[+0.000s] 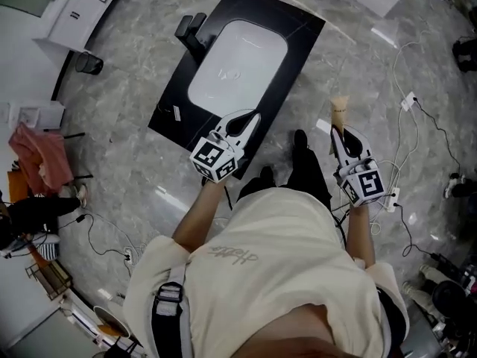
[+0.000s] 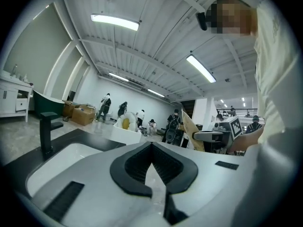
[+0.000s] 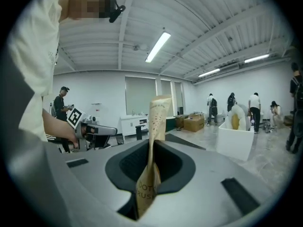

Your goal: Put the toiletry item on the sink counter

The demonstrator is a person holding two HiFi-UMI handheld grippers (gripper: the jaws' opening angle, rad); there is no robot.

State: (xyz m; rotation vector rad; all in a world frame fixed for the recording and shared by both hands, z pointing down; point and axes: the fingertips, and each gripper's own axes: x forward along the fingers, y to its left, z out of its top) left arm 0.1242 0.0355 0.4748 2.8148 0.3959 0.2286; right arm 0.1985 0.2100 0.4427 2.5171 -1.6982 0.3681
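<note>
While the black table [image 1: 302, 32] is lying at upper centre, you are pinching the toothbrush packet [image 1: 340, 109] upright in your right claw [image 1: 337, 130], likely for carrying over; your left claw [image 1: 252, 119] is hanging closed, empty.

My head view looks steeply down; the sink counter [image 1: 300, 43] sits upper centre. Both gripper views face across the room, sharing that counter.
</note>
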